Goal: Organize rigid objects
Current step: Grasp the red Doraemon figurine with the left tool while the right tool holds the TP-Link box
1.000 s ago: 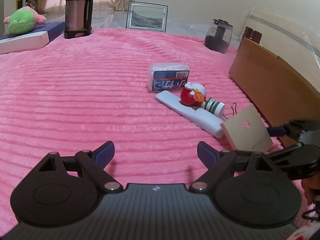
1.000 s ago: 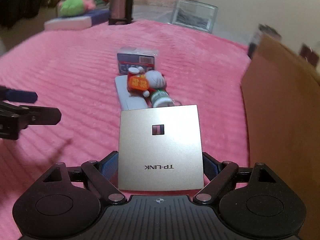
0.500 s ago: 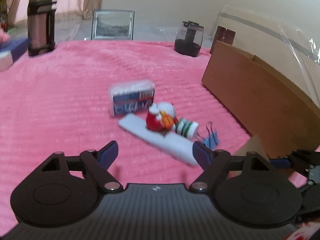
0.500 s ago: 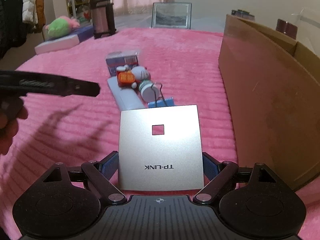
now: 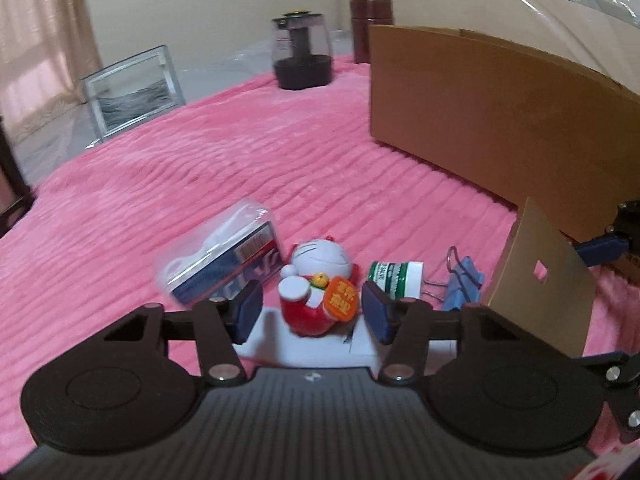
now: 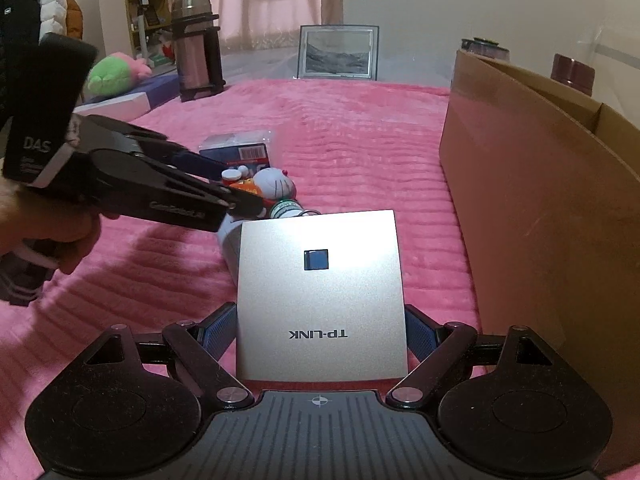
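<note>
My right gripper (image 6: 319, 330) is shut on a flat silver TP-LINK box (image 6: 320, 292), held above the pink blanket beside the cardboard box (image 6: 540, 208). The silver box also shows at the right of the left wrist view (image 5: 540, 280). My left gripper (image 5: 312, 308) is open, its jaws on either side of a red and white cat figurine (image 5: 316, 284) that lies on a white remote (image 5: 304, 350). Beside it lie a green and white bottle (image 5: 394, 276), a blue binder clip (image 5: 462, 280) and a clear packet with a blue label (image 5: 224, 260).
A dark glass jar (image 5: 302, 54), brown canisters (image 5: 370, 28) and a picture frame (image 5: 132, 90) stand at the far edge. A thermos (image 6: 196, 64), a green plush toy (image 6: 114, 72) and a white box (image 6: 116, 106) are far left.
My left gripper has moved forward and right to the cluster, and its jaws now flank the cat figurine. My right gripper has kept hold of the silver box.
</note>
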Tool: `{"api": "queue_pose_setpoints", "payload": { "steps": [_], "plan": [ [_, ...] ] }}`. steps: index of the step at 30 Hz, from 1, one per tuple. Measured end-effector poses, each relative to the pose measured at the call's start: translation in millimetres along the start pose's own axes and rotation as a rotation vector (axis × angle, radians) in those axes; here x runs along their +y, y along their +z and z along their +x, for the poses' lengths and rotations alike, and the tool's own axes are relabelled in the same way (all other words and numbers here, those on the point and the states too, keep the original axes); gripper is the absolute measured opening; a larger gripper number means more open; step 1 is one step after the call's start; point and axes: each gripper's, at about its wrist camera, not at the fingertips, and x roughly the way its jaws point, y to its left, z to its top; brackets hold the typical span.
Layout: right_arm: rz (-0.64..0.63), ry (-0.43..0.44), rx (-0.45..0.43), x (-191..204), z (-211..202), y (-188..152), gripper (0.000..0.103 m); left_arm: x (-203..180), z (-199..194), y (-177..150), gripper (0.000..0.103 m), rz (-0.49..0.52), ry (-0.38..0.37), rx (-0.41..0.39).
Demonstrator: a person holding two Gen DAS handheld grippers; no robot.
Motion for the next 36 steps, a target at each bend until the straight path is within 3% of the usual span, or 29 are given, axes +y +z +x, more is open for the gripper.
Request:
{"api": "queue_pose_setpoints", "payload": {
  "steps": [4, 12, 16, 21, 25, 33, 36],
  "plan": [
    [0.002, -0.002, 0.006, -0.8, 2.7, -0.8, 0.083, -1.4, 6.9, -0.6, 0.037, 0.018, -0.015, 0.014],
    [0.002, -0.005, -0.003, 0.1, -6.0, -0.2, 0.083, -12.4, -43.7, -12.1, 0.037, -0.080, 0.045, -0.030],
    [0.004, 0.004, -0.009, 2.4, -16.3, -2.6, 0.083, -20.6, -85.1, -33.4, 0.037, -0.203, 0.066, -0.033],
    [0.016, 0.014, 0.008, 4.9, -22.2, -11.6, 0.083, -41.1, -110.2, -72.8, 0.037, -0.292, 0.106, 0.003],
    [0.019, 0.014, 0.017, 8.4, -25.2, -16.2, 0.083, -50.5, -110.8, -87.6, 0.052, -0.304, 0.151, 0.012],
    [0.019, 0.012, 0.015, 12.7, -26.5, -16.7, 0.083, -45.4, -98.4, -81.0, 0.052, -0.293, 0.158, 0.007],
    [0.021, 0.014, 0.019, 13.9, -24.3, -17.5, 0.083, -41.7, -91.6, -75.9, 0.044, -0.286, 0.147, 0.038]
  ]
}}
